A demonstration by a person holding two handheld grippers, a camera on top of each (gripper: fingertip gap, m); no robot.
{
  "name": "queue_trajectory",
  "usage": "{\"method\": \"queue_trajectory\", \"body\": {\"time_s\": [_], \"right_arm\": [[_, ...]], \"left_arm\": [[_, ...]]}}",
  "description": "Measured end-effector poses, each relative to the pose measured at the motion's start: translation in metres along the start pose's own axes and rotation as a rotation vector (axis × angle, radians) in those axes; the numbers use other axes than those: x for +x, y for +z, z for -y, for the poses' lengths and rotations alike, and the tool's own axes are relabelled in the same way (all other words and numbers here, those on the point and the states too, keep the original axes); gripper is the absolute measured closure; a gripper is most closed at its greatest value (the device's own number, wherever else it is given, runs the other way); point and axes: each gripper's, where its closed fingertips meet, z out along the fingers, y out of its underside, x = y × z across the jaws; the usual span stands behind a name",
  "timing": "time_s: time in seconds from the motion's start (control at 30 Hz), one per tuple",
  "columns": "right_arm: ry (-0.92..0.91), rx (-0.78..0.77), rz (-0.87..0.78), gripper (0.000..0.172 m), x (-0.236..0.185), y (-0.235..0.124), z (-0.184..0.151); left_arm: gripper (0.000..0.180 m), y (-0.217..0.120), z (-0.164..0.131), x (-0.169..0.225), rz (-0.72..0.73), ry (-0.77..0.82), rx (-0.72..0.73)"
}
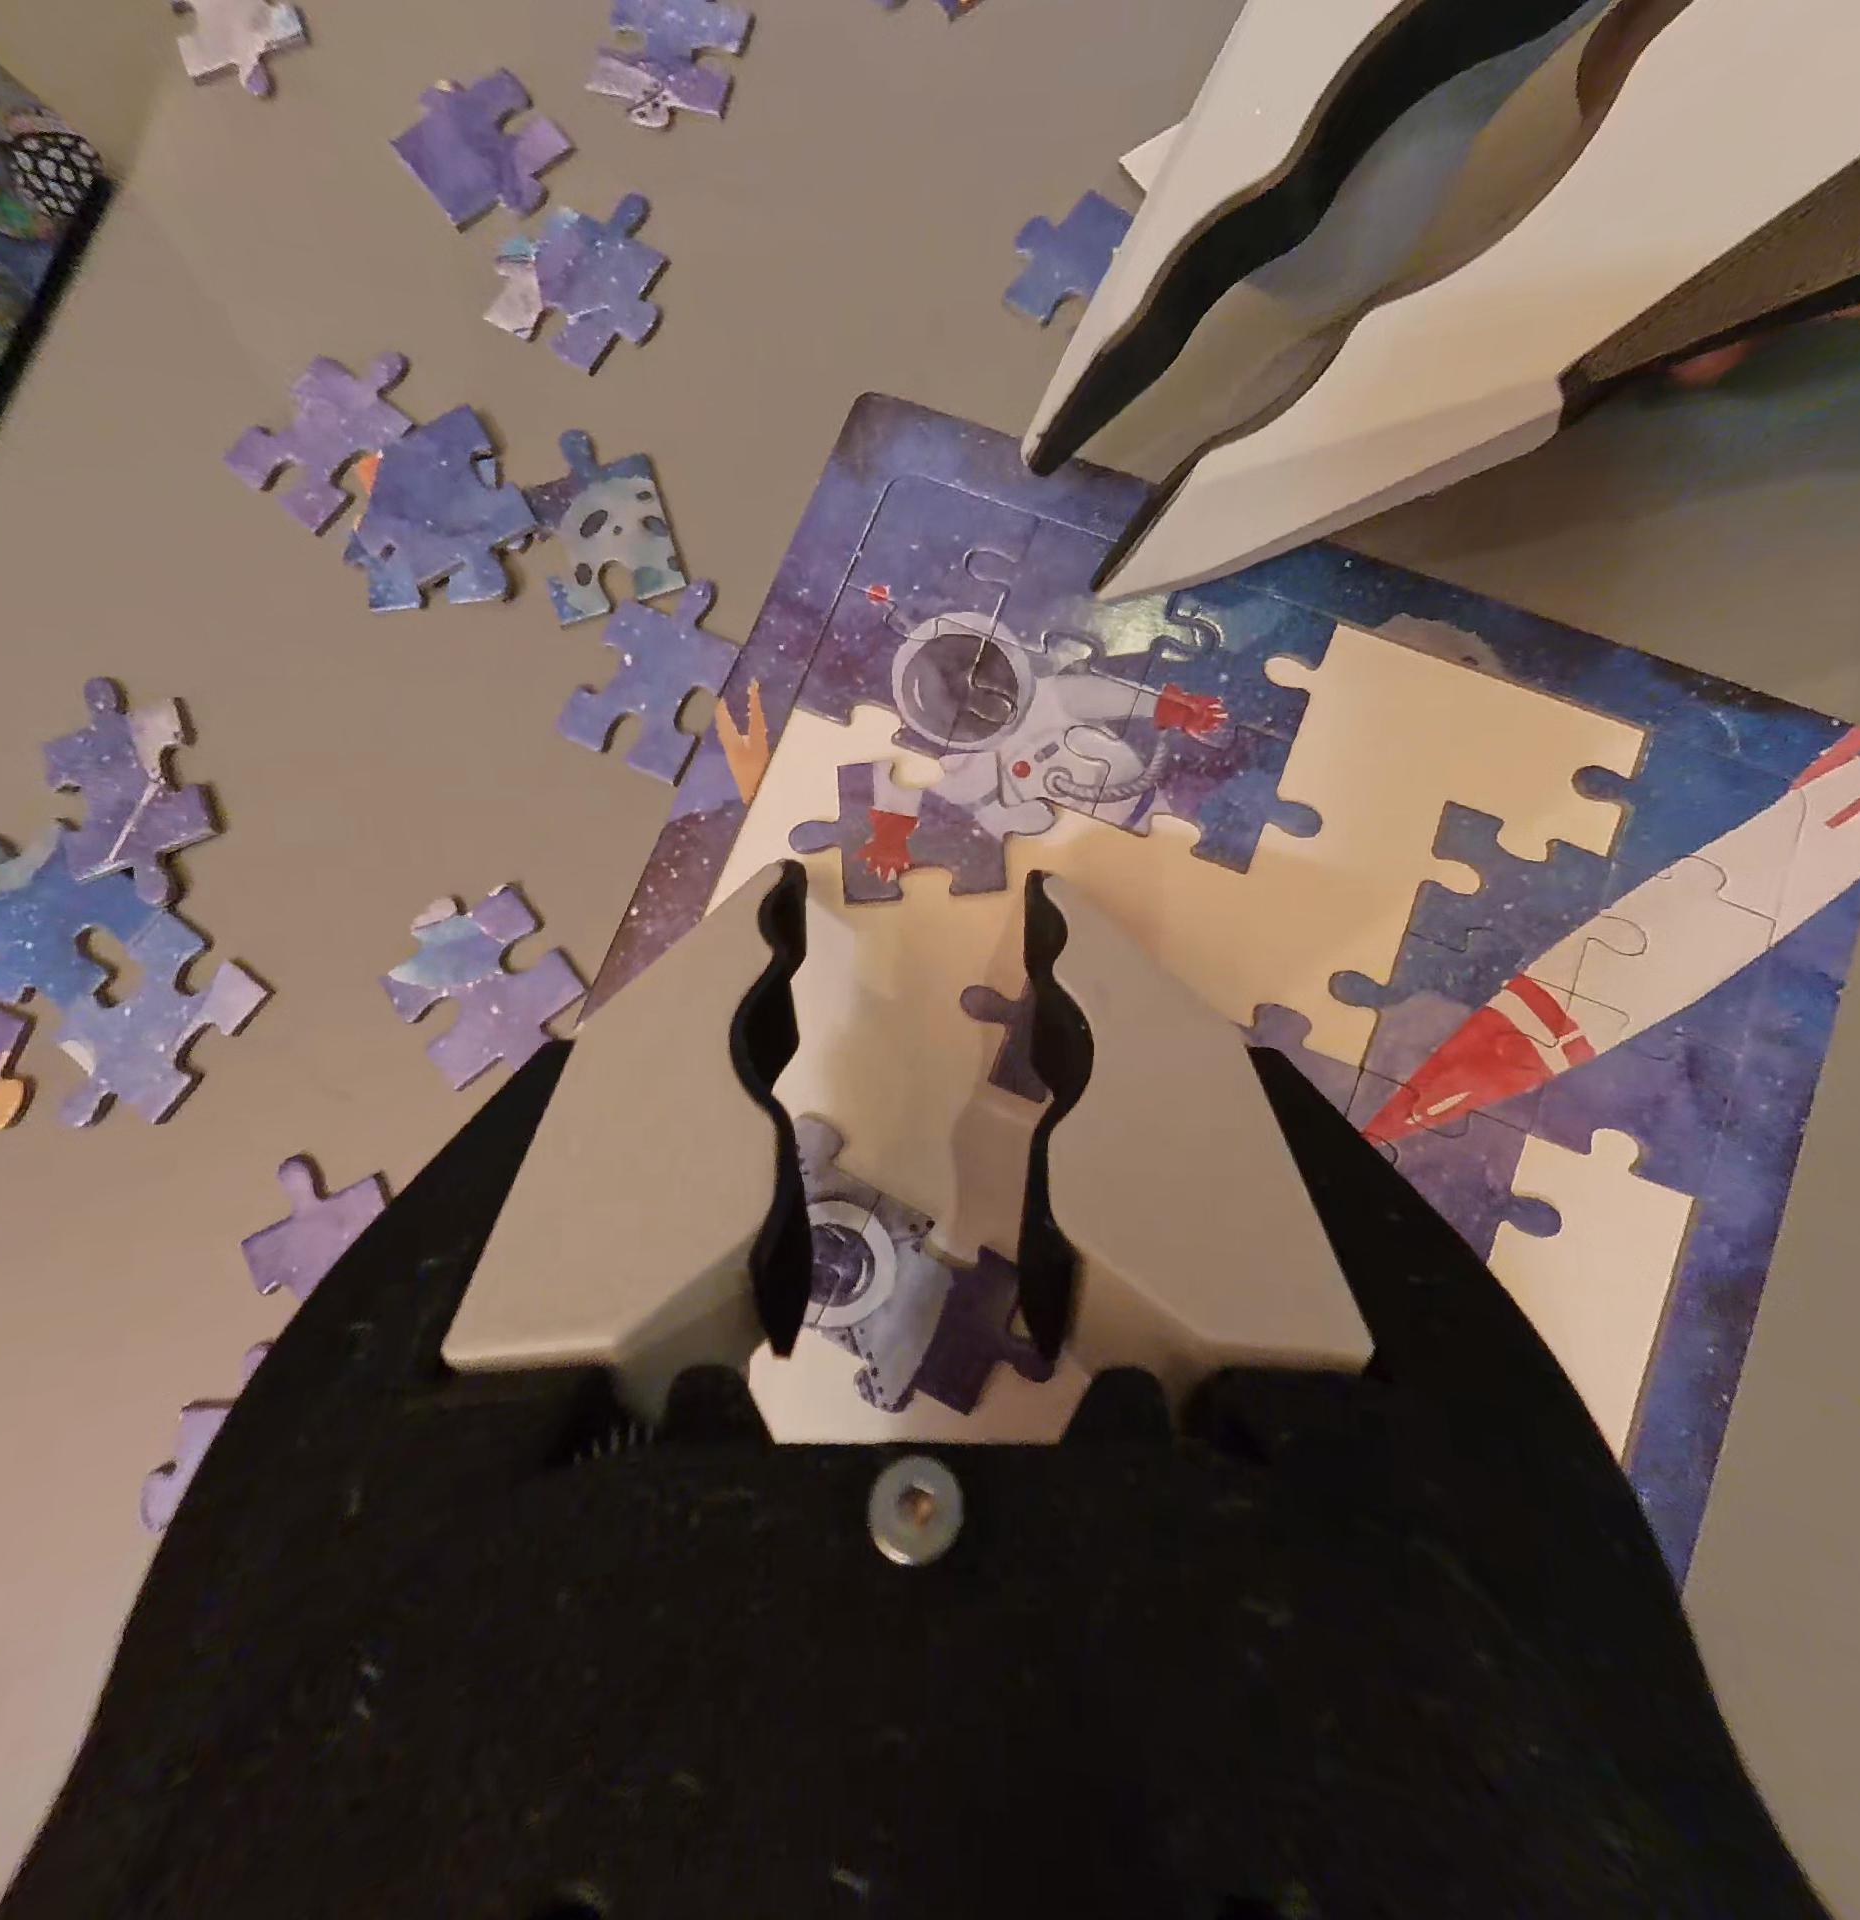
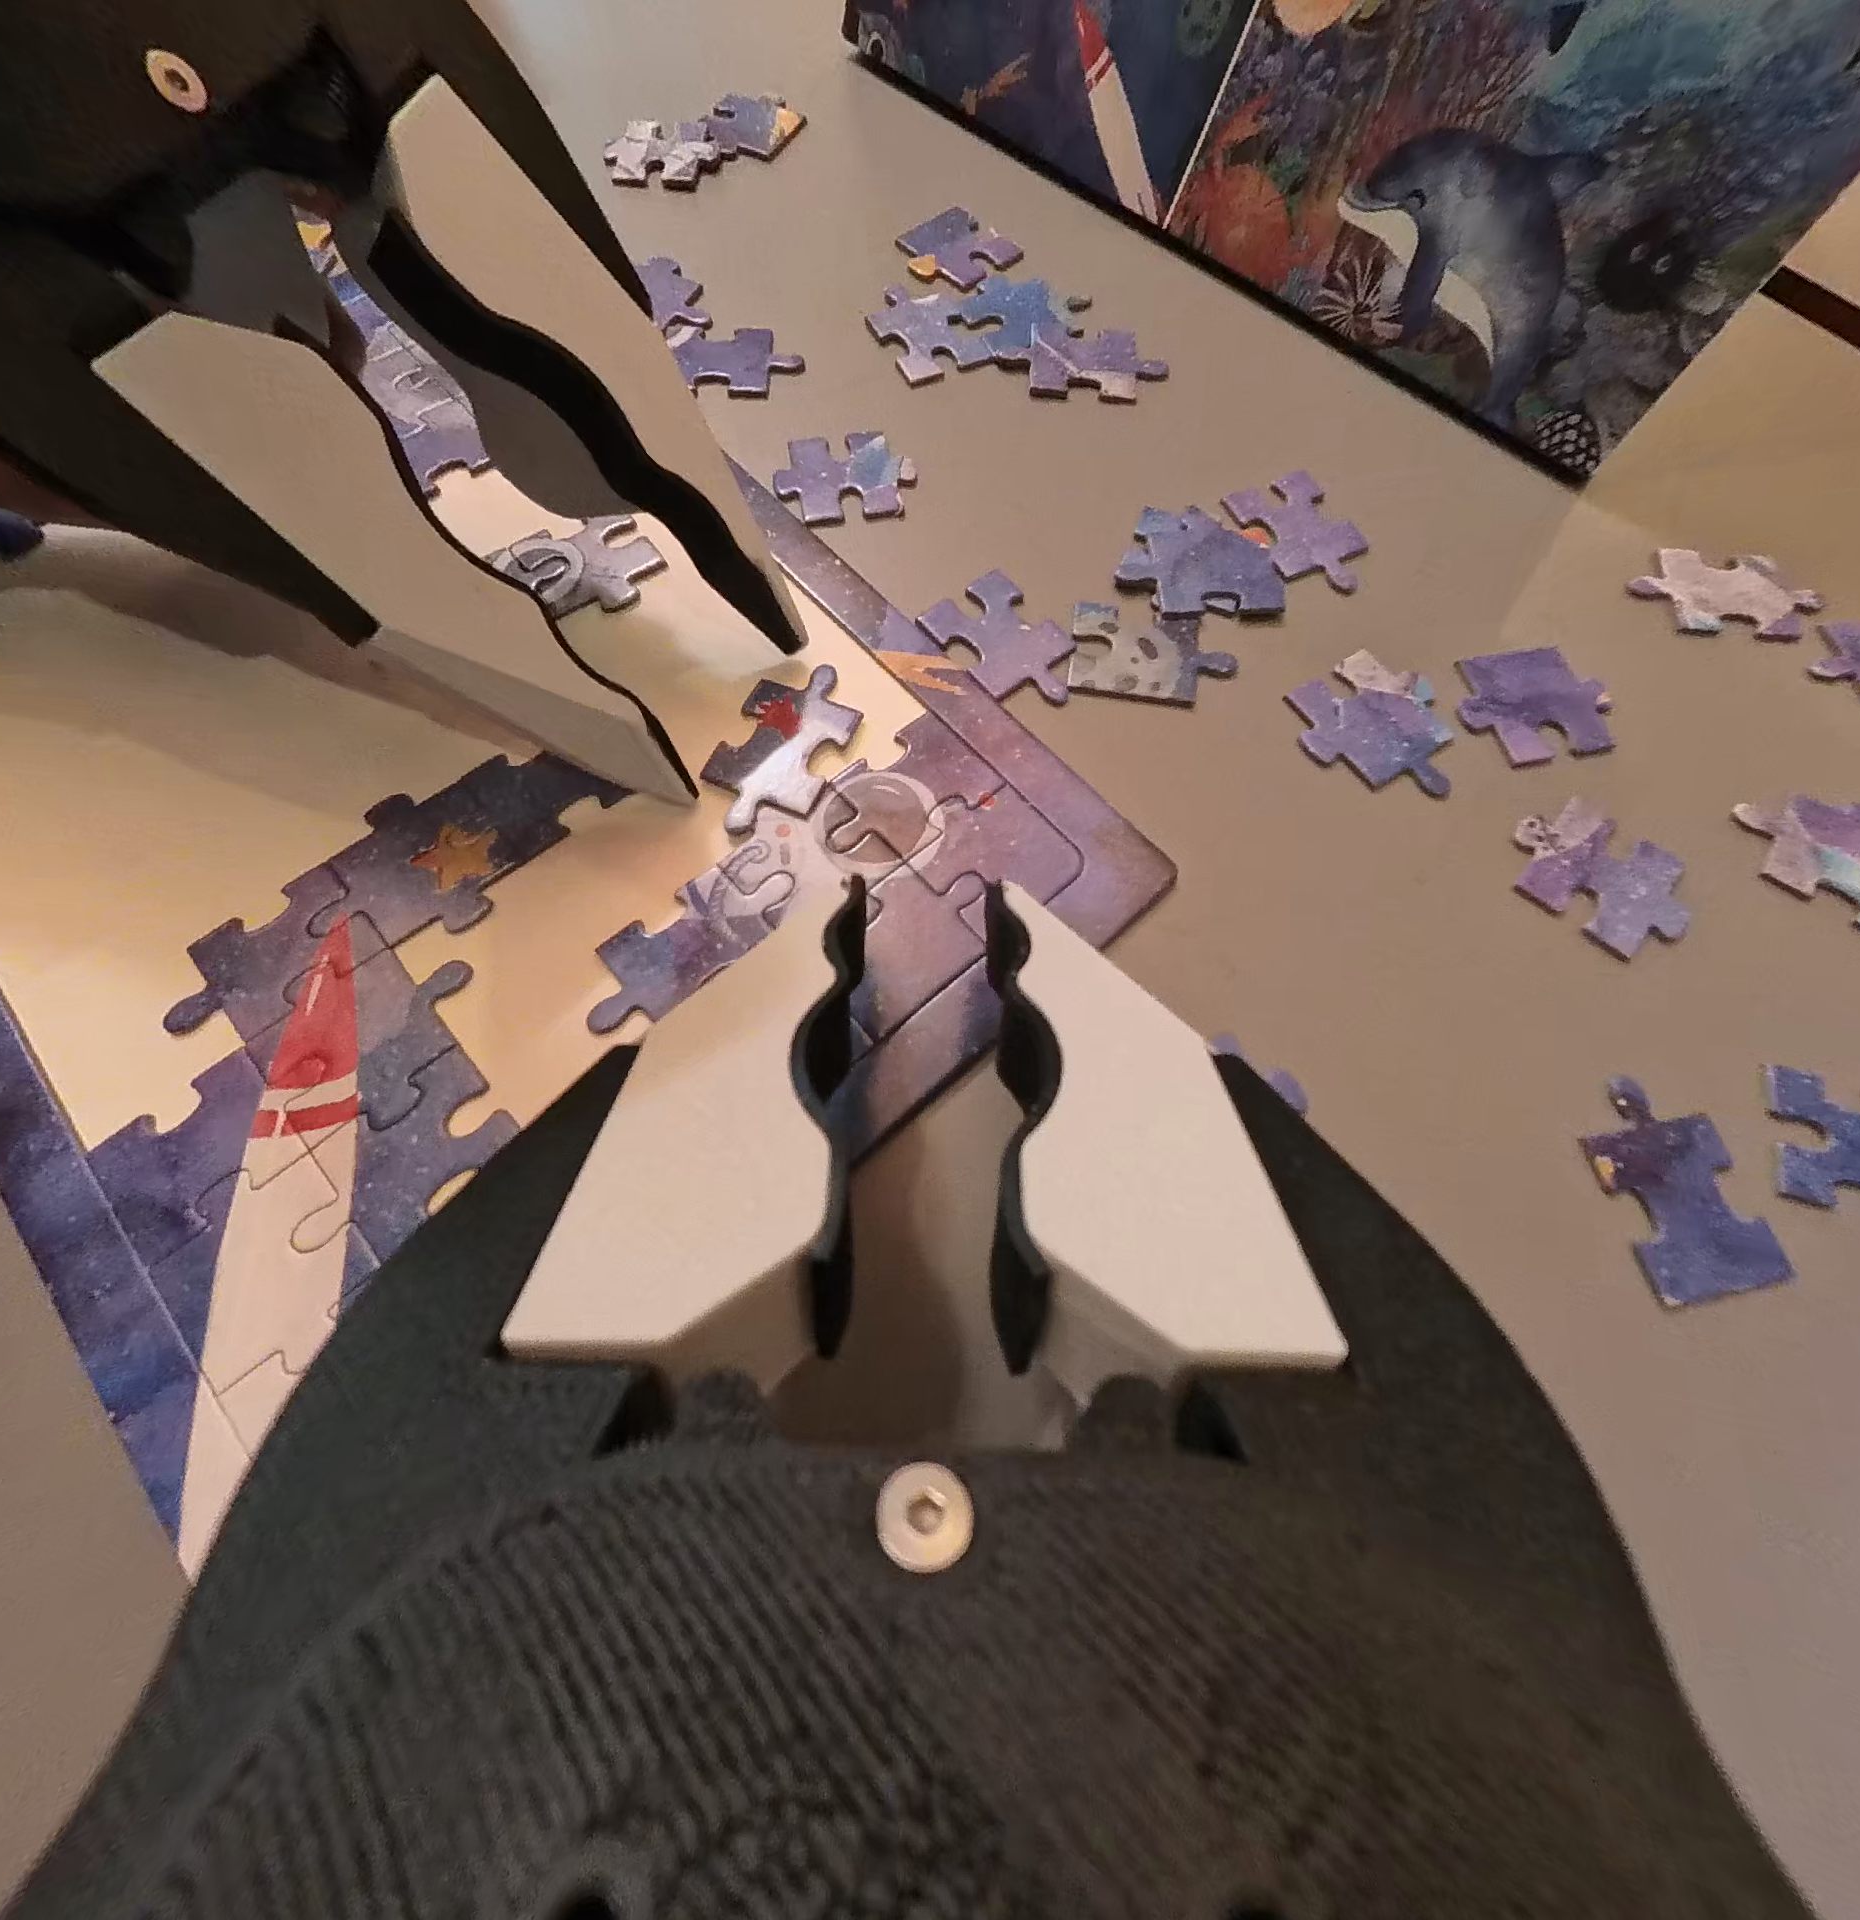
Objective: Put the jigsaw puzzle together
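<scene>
- The puzzle tray (image 1: 1726,790) lies flat on the grey desk (image 1: 406,821), filled only in part: an astronaut cluster (image 1: 1019,717) sits seated in one corner and a rocket cluster (image 1: 1591,997) along the opposite side.
- Bare cream backing (image 1: 1445,707) shows between and around those clusters, so a good share of the picture is unfilled.
- One piece with a red glove (image 1: 895,831) lies on the backing against the astronaut cluster; it looks slightly askew and not fully seated, though that is hard to judge.
- The left gripper (image 1: 913,878) hangs just short of that glove piece, fingers apart, nothing between them, and the pads touch no piece.
- Another astronaut piece (image 1: 864,1278) lies on the backing lower down, seen between the left gripper's fingers close to their base, but not clamped.
- The right gripper (image 2: 924,899) stands over the filled corner of the tray, fingers a little apart with nothing in them; its fingertips (image 1: 1051,452) are down at the tray's corner, apparently resting on it.
- Many loose pieces (image 1: 438,520) are scattered over the desk beside the tray, some overlapping; one purple piece (image 1: 656,675) lies just beside the tray's edge.
- A box printed with sea creatures (image 2: 1508,239) stands at the far side of the desk.
</scene>
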Motion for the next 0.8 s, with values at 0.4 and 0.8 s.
{"method": "queue_trajectory", "body": {"time_s": [0.4, 0.8], "right_arm": [[0.009, -0.072, 0.026, 0.151, -0.004, 0.009, -0.011], [0.017, -0.074, 0.03, 0.152, -0.003, 0.009, -0.012]], "left_arm": [[0.151, 0.001, 0.0, 0.005, -0.067, 0.024, 0.01], [0.15, -0.005, -0.006, 0.02, -0.235, 0.257, -0.003]]}}
